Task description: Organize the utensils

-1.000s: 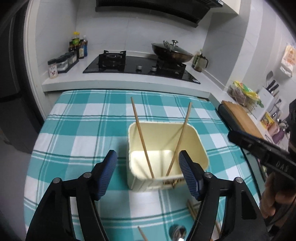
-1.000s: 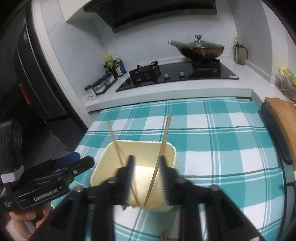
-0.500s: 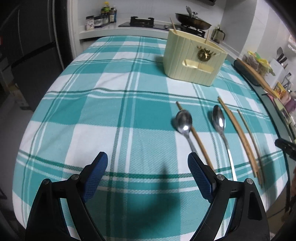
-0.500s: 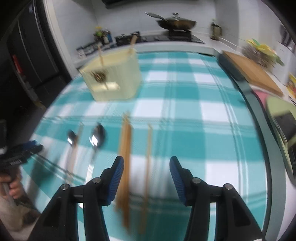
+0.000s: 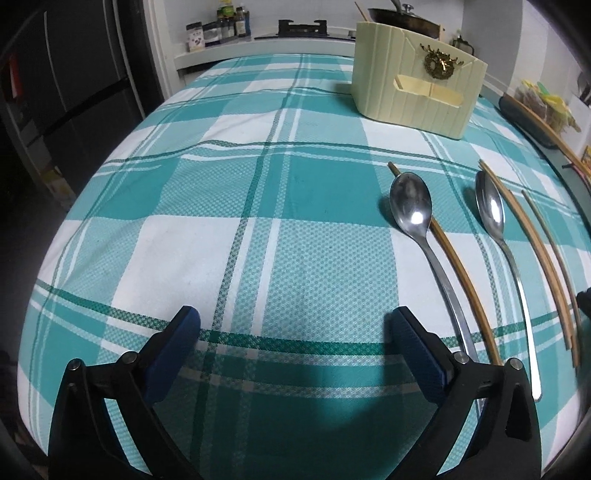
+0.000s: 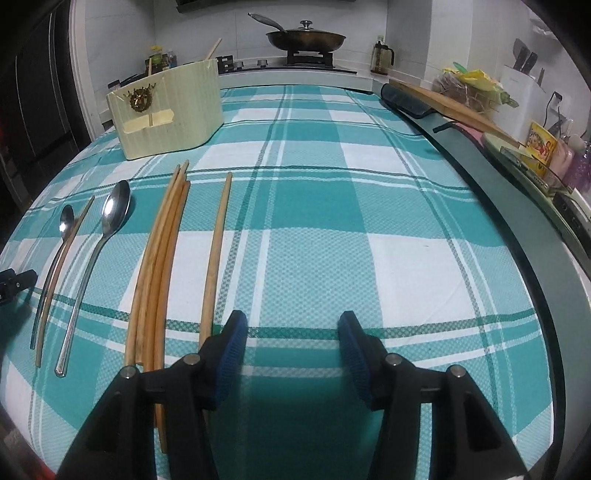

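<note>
A cream utensil holder (image 5: 413, 88) (image 6: 166, 110) stands far back on the checked cloth, with two chopsticks (image 6: 213, 48) poking out of it. Two steel spoons (image 5: 412, 206) (image 5: 489, 210) and several wooden chopsticks (image 6: 162, 251) lie side by side on the cloth. One chopstick (image 6: 218, 240) lies alone, just left of my right gripper (image 6: 291, 319), which is open and empty. My left gripper (image 5: 295, 317) hovers low over bare cloth left of the spoons. Its jaws are opening wide with nothing between them.
A stove with a lidded pan (image 6: 306, 38) and spice jars (image 5: 218, 24) line the back counter. A cutting board (image 6: 454, 107) and clutter run along the right counter. A dark fridge (image 5: 66, 92) stands to the left. The table's front edge is close below both grippers.
Both grippers have come away from above the holder, back and down to the table's near side. The left jaws have spread wider. The utensils on the cloth have not moved.
</note>
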Demonstrator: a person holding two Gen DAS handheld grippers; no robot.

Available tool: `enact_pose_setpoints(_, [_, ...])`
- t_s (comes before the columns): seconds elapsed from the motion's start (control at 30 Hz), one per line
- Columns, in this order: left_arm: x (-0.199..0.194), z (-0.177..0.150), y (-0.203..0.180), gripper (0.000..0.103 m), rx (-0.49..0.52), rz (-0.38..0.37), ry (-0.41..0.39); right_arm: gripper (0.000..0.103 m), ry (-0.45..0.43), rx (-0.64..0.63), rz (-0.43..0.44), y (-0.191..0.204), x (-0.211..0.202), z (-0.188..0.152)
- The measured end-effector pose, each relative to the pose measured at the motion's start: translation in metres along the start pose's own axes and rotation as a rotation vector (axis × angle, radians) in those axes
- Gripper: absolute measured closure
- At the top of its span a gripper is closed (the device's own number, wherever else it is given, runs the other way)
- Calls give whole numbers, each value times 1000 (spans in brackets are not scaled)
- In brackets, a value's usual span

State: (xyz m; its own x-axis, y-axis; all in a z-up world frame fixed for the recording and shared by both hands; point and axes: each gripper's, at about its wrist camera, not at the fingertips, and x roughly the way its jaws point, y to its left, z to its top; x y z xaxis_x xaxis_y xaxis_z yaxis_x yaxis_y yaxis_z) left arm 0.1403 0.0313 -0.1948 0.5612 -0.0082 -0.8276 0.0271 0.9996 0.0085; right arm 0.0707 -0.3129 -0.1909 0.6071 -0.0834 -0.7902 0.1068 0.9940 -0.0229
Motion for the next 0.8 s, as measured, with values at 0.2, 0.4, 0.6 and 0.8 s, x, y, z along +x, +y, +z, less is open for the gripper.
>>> enact_pose_setpoints(0.2, [0, -1, -1, 0, -4, 1, -11, 47, -23, 1, -15, 2, 3, -2])
enact_pose_setpoints(0.4, [-1, -2, -1, 0, -12, 3, -15, 46, -29, 5, -14, 1, 3, -3])
enact_pose_setpoints(0.6, [-1, -3, -1, 0, -13, 5, -16, 46, -30, 5, -14, 1, 3, -3])
enact_pose_setpoints(0.8, [-2, -3, -1, 0, -13, 4, -16, 46, -30, 5, -14, 1, 3, -3])
